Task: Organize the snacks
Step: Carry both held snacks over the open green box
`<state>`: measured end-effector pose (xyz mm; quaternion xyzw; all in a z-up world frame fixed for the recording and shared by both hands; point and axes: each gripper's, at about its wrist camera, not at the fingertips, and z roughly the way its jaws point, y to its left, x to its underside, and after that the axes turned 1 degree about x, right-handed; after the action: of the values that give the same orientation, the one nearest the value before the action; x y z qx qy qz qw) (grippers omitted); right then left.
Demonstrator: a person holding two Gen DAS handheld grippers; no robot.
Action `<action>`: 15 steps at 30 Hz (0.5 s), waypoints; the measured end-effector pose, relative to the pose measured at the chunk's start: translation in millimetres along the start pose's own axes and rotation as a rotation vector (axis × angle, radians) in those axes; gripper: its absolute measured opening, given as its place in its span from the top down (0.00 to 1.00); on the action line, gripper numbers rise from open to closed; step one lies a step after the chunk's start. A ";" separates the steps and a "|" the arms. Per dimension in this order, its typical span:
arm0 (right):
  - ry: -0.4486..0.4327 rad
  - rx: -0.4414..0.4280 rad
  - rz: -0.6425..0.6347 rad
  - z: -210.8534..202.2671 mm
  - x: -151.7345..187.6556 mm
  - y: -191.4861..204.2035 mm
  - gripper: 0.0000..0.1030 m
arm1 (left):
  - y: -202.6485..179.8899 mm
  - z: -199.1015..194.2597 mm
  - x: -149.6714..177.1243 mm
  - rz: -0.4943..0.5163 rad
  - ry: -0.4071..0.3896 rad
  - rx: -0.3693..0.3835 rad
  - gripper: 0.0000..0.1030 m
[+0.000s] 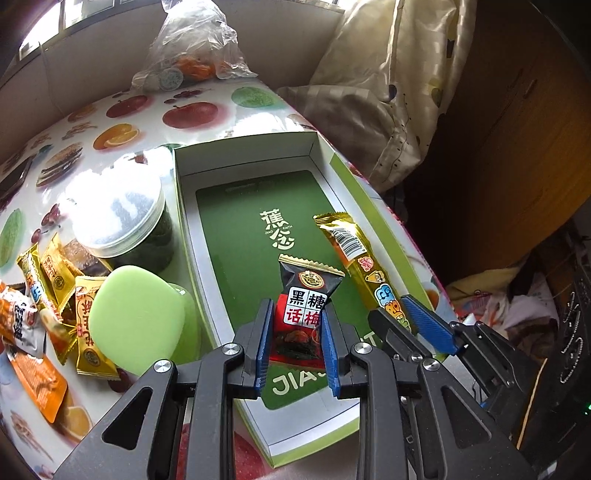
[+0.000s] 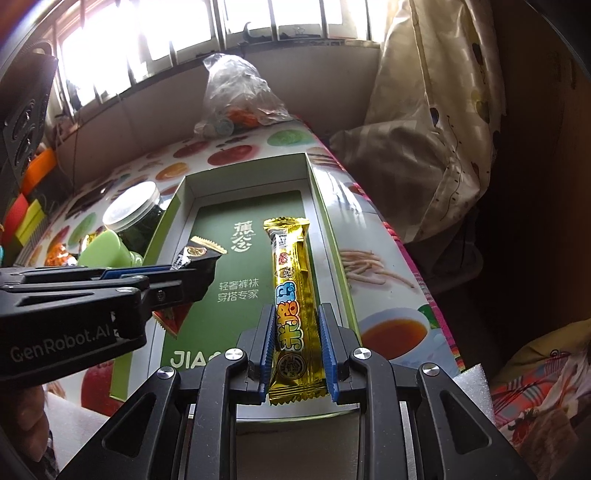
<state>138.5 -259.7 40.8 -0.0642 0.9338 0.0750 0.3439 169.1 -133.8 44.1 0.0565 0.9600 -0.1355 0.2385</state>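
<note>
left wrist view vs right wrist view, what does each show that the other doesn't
Only the left wrist view: the pile of small gold candy packets and the orange snack pack left of the box.
Only the right wrist view: the barred window and the coloured blocks at far left.
Both: the green box, the left gripper shut on the black plum candy, the right gripper shut on the gold snack bar, and the clear-lidded jar.

A lived-in home room. Beyond the jaws, a bench [image 1: 122, 118] in fruit-print oilcloth stands under a barred window [image 2: 155, 37]. To their right hangs a patterned curtain [image 2: 443, 122], with crumpled bedding [image 2: 535, 398] lower down.
</note>
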 end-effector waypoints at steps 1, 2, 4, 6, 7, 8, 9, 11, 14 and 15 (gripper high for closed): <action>0.001 0.001 -0.002 0.3 -0.3 0.0 0.78 | -0.2 1.0 0.0 0.000 0.004 -0.002 0.75; 0.001 0.002 -0.006 0.4 0.1 0.3 0.78 | -0.2 2.0 0.1 0.000 0.006 -0.005 0.75; 0.001 0.003 -0.007 0.4 1.0 0.5 0.78 | 0.3 3.7 0.9 -0.002 0.012 -0.007 0.75; -0.001 0.003 -0.007 0.3 1.4 0.5 0.78 | 0.2 5.2 1.4 -0.003 0.015 -0.011 0.75; -0.001 0.004 -0.005 0.5 1.7 0.6 0.78 | 0.2 6.4 1.2 0.000 0.020 -0.015 0.75; -0.002 0.004 -0.005 0.4 1.6 1.0 0.78 | 0.0 7.8 1.6 0.003 0.026 -0.018 0.75; -0.001 0.004 -0.007 0.4 1.4 1.2 0.78 | 0.2 9.2 2.1 0.005 0.032 -0.017 0.75; -0.001 0.007 -0.009 0.0 1.9 1.9 0.78 | 1.5 12.2 2.9 -0.001 0.047 -0.005 0.73; 0.000 0.007 -0.008 0.1 1.8 1.7 0.77 | 1.7 12.4 3.9 0.000 0.043 -0.006 0.72; -0.002 0.005 -0.006 0.1 2.0 1.5 0.76 | 1.2 12.0 3.9 0.005 0.040 -0.007 0.72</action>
<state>136.8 -258.4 39.6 -0.0659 0.9335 0.0719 0.3450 171.2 -135.9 31.8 0.0607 0.9649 -0.1303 0.2197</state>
